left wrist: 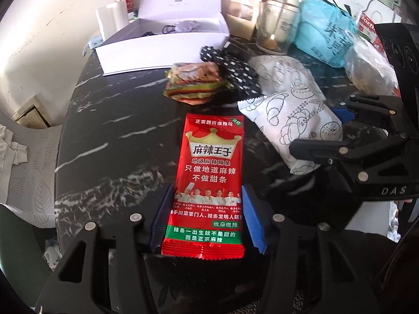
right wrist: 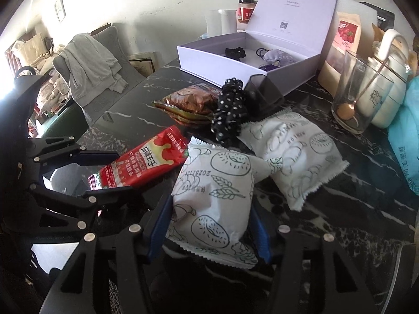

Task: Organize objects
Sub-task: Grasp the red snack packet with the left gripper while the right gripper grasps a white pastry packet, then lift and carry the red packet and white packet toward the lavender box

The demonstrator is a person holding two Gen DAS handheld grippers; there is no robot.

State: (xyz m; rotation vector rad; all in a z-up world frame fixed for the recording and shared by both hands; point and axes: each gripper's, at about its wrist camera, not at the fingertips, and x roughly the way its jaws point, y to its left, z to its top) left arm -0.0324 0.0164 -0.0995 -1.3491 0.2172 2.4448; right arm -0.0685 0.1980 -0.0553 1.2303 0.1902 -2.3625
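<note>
Jaws clamp two packets on our tabletop (left wrist: 110, 120): left gripper (left wrist: 207, 218) pinching the red snack packet (left wrist: 209, 172), right gripper (right wrist: 209, 225) the white bread packet (right wrist: 212, 198).

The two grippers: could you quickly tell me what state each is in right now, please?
Left gripper: closed on the red spicy-strip snack packet.
Right gripper: closed on the white bread-print packet.

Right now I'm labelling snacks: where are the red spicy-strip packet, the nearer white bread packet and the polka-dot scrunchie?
red spicy-strip packet (left wrist: 213, 172): left wrist view, printed front.
nearer white bread packet (right wrist: 213, 196): right wrist view, middle of wrapper.
polka-dot scrunchie (right wrist: 230, 110): right wrist view, ruffled fabric.
</note>
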